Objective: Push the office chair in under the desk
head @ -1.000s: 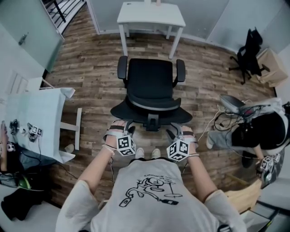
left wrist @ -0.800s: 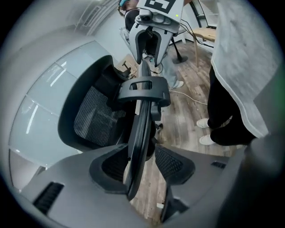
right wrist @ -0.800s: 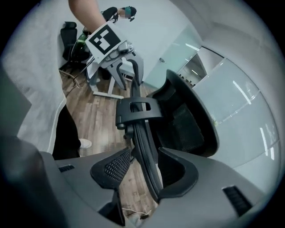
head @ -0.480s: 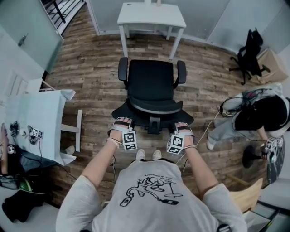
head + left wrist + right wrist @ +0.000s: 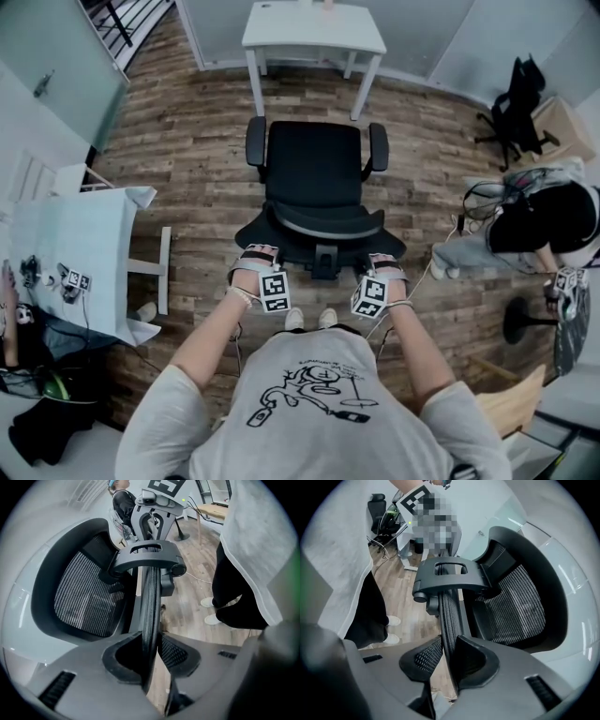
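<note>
Pinching the office chair (image 5: pixel 314 178) by its back rim (image 5: pixel 151 597), the left claw (image 5: pixel 152 652) has just been closing. The right claw (image 5: pixel 447 656), also just closing, pinches that same rim. The chair stands on the wood floor (image 5: pixel 187 141), apart from the white desk (image 5: pixel 314 28).

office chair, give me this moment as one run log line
left gripper: jaws just closed onto backrest rim | right gripper: same, rim between jaws | office chair: facing desk, not yet under it
</note>
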The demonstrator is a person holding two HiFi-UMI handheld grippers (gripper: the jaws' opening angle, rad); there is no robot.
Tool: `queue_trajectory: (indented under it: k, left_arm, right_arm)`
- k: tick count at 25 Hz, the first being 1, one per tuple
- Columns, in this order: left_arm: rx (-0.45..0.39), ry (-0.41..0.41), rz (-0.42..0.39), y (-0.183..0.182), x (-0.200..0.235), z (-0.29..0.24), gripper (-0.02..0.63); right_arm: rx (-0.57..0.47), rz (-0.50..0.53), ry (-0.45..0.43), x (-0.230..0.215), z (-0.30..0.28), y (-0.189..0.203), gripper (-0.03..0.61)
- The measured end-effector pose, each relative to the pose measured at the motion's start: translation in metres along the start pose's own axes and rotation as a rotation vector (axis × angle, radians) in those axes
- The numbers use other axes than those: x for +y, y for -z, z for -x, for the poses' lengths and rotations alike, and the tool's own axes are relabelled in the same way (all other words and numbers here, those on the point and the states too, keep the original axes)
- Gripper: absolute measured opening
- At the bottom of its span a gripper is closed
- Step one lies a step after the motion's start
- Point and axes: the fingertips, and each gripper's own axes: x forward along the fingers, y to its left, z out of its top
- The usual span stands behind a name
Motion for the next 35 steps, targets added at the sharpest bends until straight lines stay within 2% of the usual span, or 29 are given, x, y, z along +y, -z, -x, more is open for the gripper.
queue_trajectory:
  k: [10, 15, 26, 35]
  left_arm:
    - [-0.028, 0.028, -0.004, -0.002, 0.003, -0.002, 0.101]
    - [-0.038, -0.006, -0.012, 0.002, 0.013, -0.008, 0.100]
    - [-0.013, -0.003, -0.005, 0.010, 0.056, -0.032, 0.101]
    - [0.012, 0.002, 0.012, 0.016, 0.098, -0.059, 0.103]
  right_arm:
    - [0.003, -0.053, -0.009, -0.005, -0.003, 0.001, 0.126]
    - [0.018, -0.076, -0.019, -0.012, -0.010, -0.001, 0.126]
    - [0.027, -0.140, -0.033, -0.054, -0.033, -0.004, 0.132]
    - [0.022, -0.139, -0.034, -0.099, -0.058, -0.007, 0.133]
